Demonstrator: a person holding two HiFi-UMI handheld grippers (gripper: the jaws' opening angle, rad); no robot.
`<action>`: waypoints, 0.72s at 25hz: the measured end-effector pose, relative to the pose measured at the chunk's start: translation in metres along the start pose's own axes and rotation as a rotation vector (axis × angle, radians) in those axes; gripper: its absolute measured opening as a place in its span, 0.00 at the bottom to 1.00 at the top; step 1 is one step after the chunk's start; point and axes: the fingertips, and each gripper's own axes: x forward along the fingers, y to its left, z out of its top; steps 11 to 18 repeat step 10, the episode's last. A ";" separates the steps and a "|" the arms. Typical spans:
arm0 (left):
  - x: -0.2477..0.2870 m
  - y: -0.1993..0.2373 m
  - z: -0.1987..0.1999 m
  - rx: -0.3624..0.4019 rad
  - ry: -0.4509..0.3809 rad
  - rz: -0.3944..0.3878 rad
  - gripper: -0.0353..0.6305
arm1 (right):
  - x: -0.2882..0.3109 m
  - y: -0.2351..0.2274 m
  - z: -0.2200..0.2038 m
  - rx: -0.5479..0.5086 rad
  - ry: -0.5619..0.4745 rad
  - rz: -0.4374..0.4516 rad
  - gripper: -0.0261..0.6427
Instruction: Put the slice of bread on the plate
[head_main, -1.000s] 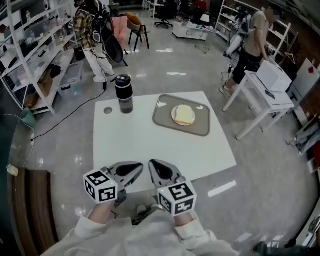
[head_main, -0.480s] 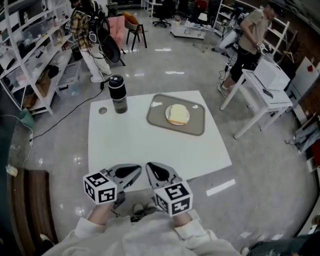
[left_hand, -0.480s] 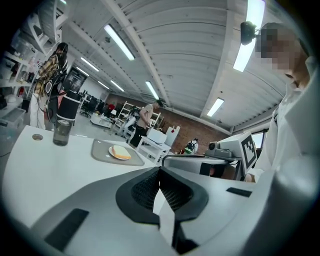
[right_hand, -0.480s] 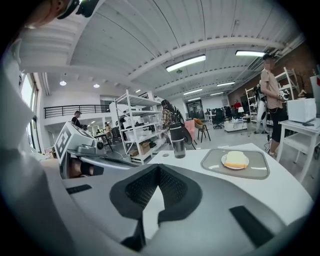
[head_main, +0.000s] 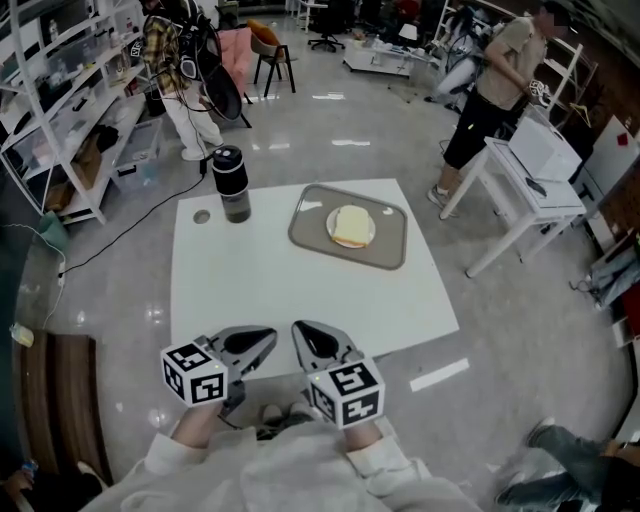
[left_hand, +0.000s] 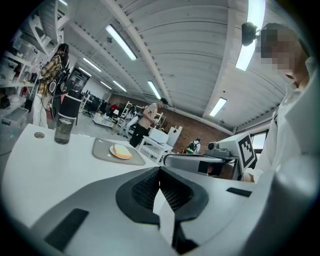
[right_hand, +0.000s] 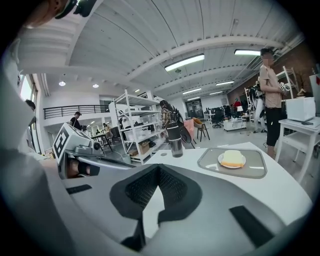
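The slice of bread (head_main: 350, 225) lies on a small white plate (head_main: 334, 237), which rests on a grey tray (head_main: 392, 245) at the far right of the white table (head_main: 280, 290). The bread (left_hand: 121, 151) (right_hand: 232, 157) shows far ahead in both gripper views. My left gripper (head_main: 268, 339) (left_hand: 160, 171) and right gripper (head_main: 304, 333) (right_hand: 158, 168) hover side by side off the table's near edge, well short of the tray. Both are shut, with nothing between the jaws.
A dark tumbler (head_main: 229, 183) (left_hand: 64, 121) (right_hand: 175, 139) stands at the table's far left, beside a small round hole (head_main: 202, 216). Behind are white shelves (head_main: 60, 110), a second white table (head_main: 530, 185) at the right, and people standing (head_main: 490, 85).
The grippers have hardly moved and stay shut. The table has drifted slightly left in the head view. The person at the back right has stepped along beside the other table.
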 end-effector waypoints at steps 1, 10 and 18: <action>0.000 -0.001 -0.001 -0.007 -0.001 -0.002 0.07 | -0.001 -0.001 -0.001 0.006 0.001 0.001 0.06; -0.001 0.000 -0.006 -0.015 0.012 -0.002 0.07 | -0.004 -0.005 -0.002 0.014 0.008 -0.010 0.06; -0.001 0.000 -0.006 -0.015 0.012 -0.002 0.07 | -0.004 -0.005 -0.002 0.014 0.008 -0.010 0.06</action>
